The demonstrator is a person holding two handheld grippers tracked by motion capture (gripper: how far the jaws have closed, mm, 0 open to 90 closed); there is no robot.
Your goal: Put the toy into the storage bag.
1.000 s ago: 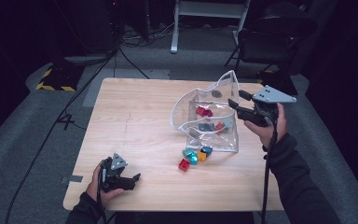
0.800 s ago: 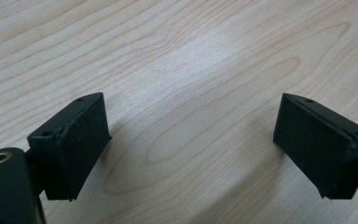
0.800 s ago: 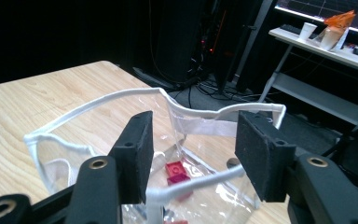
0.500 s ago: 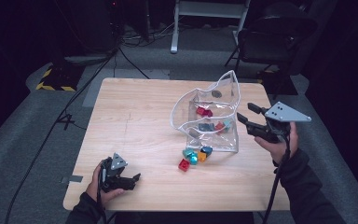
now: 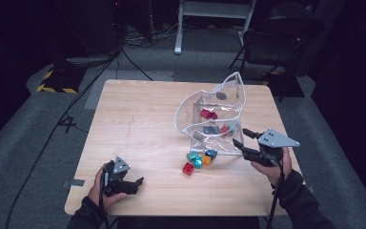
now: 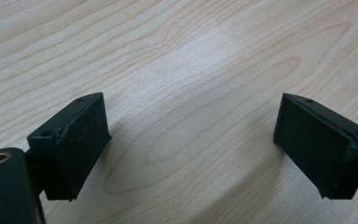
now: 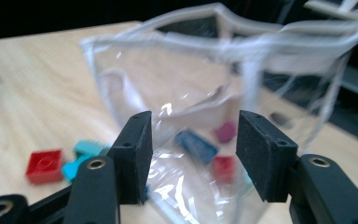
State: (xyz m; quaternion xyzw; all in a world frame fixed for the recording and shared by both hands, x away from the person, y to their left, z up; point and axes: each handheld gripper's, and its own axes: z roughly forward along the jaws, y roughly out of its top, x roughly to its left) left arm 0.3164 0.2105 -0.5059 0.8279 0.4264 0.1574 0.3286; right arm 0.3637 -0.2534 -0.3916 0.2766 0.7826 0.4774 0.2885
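Clear bag (image 5: 217, 117) sags open on the table (image 5: 138, 119).
Bricks (image 5: 198, 160) lie just beside it; right gripper (image 5: 244, 142), spread and empty, faces it; left gripper (image 5: 136, 183) rests spread, well apart.

Clear plastic bag (image 5: 214, 119) upright, open, holding few bricks; coloured bricks (image 5: 198, 161) loose beside it.

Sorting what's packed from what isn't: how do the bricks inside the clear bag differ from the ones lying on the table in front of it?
The bricks in the clear bag lie spread apart behind plastic; the loose bricks huddle in one tight cluster on the bare table. Only the loose cluster includes an orange piece. Both groups share red and teal.
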